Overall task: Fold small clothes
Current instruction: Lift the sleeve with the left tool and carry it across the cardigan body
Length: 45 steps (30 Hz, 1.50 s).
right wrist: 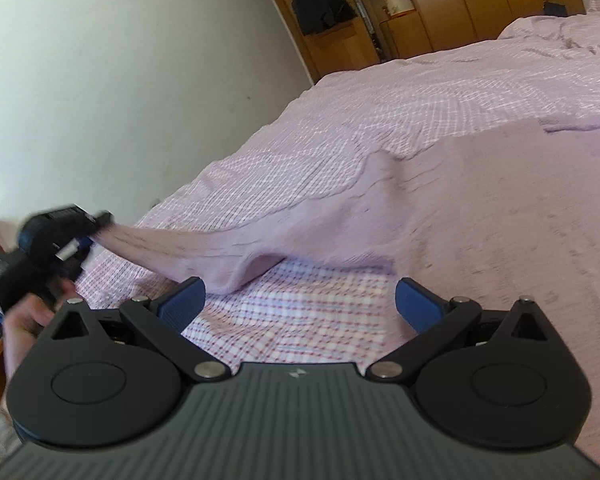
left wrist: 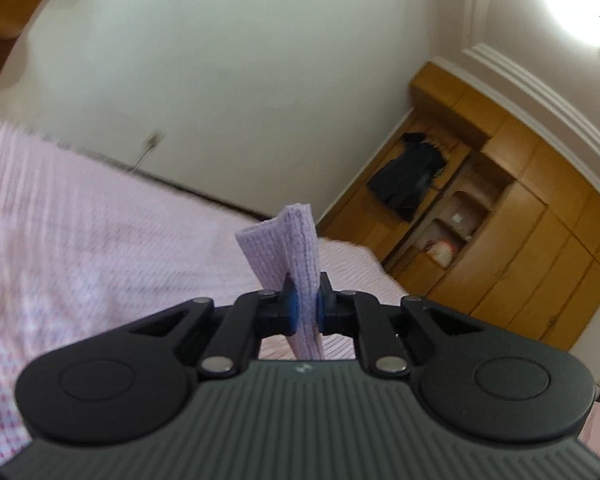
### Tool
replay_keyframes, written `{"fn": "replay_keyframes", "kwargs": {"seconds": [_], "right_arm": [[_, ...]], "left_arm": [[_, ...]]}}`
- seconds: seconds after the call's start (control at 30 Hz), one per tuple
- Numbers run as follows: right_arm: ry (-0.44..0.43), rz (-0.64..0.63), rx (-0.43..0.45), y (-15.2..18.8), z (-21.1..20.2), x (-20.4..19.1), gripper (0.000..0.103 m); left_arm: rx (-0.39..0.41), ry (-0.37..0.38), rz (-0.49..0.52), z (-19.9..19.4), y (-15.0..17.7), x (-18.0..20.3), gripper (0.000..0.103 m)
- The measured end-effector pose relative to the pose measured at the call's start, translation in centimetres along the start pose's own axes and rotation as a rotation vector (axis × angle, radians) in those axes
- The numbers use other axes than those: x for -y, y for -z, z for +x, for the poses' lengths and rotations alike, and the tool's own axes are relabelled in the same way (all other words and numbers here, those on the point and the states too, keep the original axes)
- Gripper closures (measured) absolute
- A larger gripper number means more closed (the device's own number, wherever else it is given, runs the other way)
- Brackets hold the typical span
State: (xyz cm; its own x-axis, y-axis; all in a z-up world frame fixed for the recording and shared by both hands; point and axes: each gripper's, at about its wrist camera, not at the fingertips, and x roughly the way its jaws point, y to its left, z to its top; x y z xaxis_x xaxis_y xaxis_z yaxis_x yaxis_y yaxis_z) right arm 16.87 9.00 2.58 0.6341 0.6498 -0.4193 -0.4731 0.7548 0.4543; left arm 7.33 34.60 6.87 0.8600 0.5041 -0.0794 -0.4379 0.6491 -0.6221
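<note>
My left gripper (left wrist: 305, 300) is clamped on a fold of the lilac knitted garment (left wrist: 290, 248) — the blue pads (left wrist: 293, 307) pinch the cloth between them, and its end stands up above the jaws. Seen from my right side, that same left gripper (right wrist: 94, 226) lifts a corner of the garment (right wrist: 440, 216) off the bed (right wrist: 380, 100), so the knit stretches in a taut strip from it down to the larger part, which lies spread on the checked bedcover. My right gripper (right wrist: 298, 300) hovers above the bed just beside the raised fold, its jaws wide apart and holding nothing — only checked cover shows between the pads (right wrist: 182, 300).
</note>
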Motion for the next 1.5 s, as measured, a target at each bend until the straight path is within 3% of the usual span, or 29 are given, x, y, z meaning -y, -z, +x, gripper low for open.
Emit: {"fn": "replay_keyframes", "kwargs": {"seconds": [0.13, 0.27, 0.43, 0.6, 0.93, 1.33, 1.5], "right_arm": [[0.009, 0.027, 0.029, -1.2, -1.3, 1.4, 0.000], [0.010, 0.043, 0.057, -2.0, -2.2, 2.7, 0.000], [0.008, 0.097, 0.058, -2.6, -2.7, 4.2, 0.000], [0.013, 0.120, 0.062, -2.3, -3.3, 5.8, 0.000], [0.048, 0.182, 0.110, -3.4, -6.5, 11.0, 0.000], [0.179, 0.243, 0.160, -5.5, -14.0, 21.5, 0.000], [0.252, 0.207, 0.166, -6.3, -17.2, 25.7, 0.000]], "left_arm": [[0.044, 0.045, 0.076, -0.9, -1.8, 3.0, 0.093], [0.056, 0.035, 0.086, -1.4, -3.2, 4.3, 0.093], [0.082, 0.037, 0.126, -2.2, -3.3, 6.0, 0.093], [0.056, 0.120, 0.181, -1.8, -1.9, 8.7, 0.093], [-0.045, 0.266, 0.309, -0.9, 4.6, 17.8, 0.093], [-0.203, 0.438, 0.444, 0.0, 16.7, 27.8, 0.094], [-0.269, 0.569, 0.545, -0.5, 21.8, 30.9, 0.094]]}}
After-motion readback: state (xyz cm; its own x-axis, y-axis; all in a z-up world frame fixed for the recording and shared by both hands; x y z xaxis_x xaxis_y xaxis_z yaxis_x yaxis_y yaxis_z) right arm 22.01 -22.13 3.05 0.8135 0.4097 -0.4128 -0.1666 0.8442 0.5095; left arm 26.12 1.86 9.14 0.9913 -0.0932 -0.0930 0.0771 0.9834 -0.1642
